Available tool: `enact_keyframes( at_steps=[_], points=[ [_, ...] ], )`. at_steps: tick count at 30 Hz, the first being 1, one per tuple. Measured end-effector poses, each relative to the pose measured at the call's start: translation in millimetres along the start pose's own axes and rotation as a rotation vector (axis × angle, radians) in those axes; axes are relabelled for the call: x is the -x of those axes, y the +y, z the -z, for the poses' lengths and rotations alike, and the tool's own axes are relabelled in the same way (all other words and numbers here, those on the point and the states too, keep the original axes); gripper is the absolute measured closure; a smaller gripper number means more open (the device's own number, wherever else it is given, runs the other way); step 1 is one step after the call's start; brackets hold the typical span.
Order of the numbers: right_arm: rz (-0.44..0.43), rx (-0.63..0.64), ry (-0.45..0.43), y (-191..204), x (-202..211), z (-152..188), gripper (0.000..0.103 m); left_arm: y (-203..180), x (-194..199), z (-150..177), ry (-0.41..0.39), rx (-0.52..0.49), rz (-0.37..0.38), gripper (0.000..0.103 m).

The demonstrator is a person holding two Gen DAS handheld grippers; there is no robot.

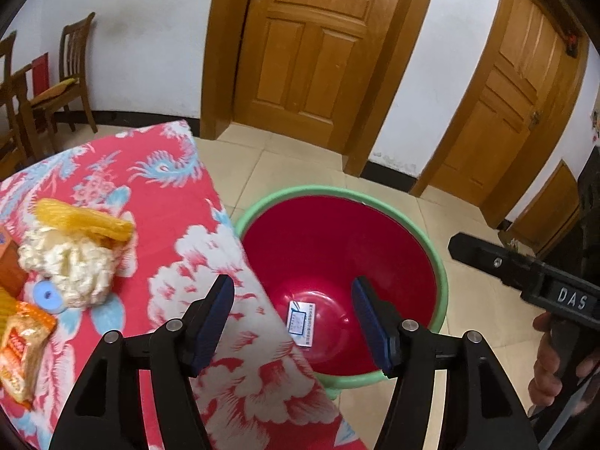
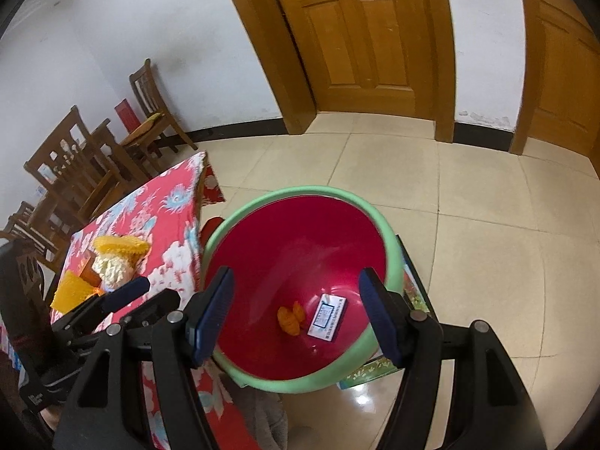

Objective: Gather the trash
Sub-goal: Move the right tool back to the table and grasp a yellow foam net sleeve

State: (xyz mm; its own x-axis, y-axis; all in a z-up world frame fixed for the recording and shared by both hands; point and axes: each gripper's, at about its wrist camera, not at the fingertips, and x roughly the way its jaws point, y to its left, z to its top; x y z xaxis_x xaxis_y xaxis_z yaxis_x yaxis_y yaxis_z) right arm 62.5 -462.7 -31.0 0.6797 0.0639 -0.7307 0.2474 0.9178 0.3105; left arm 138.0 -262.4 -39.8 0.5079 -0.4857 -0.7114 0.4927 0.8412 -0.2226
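A red basin with a green rim (image 1: 438,262) (image 2: 392,258) stands on the floor beside the table. Inside lie a white printed box (image 1: 301,323) (image 2: 327,318) and an orange wrapper (image 2: 289,318). My left gripper (image 1: 292,322) is open and empty, over the table edge and the basin. My right gripper (image 2: 296,315) is open and empty above the basin. On the table lie a yellow bag (image 1: 84,219) (image 2: 120,245), crumpled white paper (image 1: 69,264) (image 2: 112,268), an orange snack packet (image 1: 22,352) and a blue-white disc (image 1: 47,294).
The table has a red floral cloth (image 1: 180,225) (image 2: 165,217). Wooden chairs (image 1: 73,75) (image 2: 150,120) stand at the left wall. Wooden doors (image 1: 311,48) (image 2: 356,33) are behind. The floor is tiled (image 2: 487,225). A colourful mat (image 2: 412,288) lies under the basin.
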Motion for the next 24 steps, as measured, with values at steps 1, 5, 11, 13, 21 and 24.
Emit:
enact_keyframes(
  at_steps=[1,5,11,13,21,24],
  points=[
    [-0.008,0.005,0.000,3.8,1.0,0.5,0.034,2.0,3.8,-0.2,-0.005,0.006,-0.005,0.037],
    [-0.037,0.032,0.005,21.1,2.2,2.7,0.034,15.7,23.1,1.0,-0.030,0.033,-0.028,0.037],
    [-0.093,0.080,0.030,54.6,-3.0,7.0,0.033,44.5,50.9,4.4,-0.059,0.078,-0.079,0.037],
    [-0.109,0.098,0.039,67.2,-5.9,8.5,0.033,55.0,59.9,6.9,-0.069,0.095,-0.099,0.037],
    [-0.164,0.174,0.056,114.3,-13.9,11.0,0.033,94.6,87.9,16.6,-0.093,0.153,-0.177,0.037],
    [-0.178,0.201,0.065,129.9,-19.8,10.9,0.033,108.1,96.9,18.9,-0.104,0.171,-0.203,0.037]
  ],
)
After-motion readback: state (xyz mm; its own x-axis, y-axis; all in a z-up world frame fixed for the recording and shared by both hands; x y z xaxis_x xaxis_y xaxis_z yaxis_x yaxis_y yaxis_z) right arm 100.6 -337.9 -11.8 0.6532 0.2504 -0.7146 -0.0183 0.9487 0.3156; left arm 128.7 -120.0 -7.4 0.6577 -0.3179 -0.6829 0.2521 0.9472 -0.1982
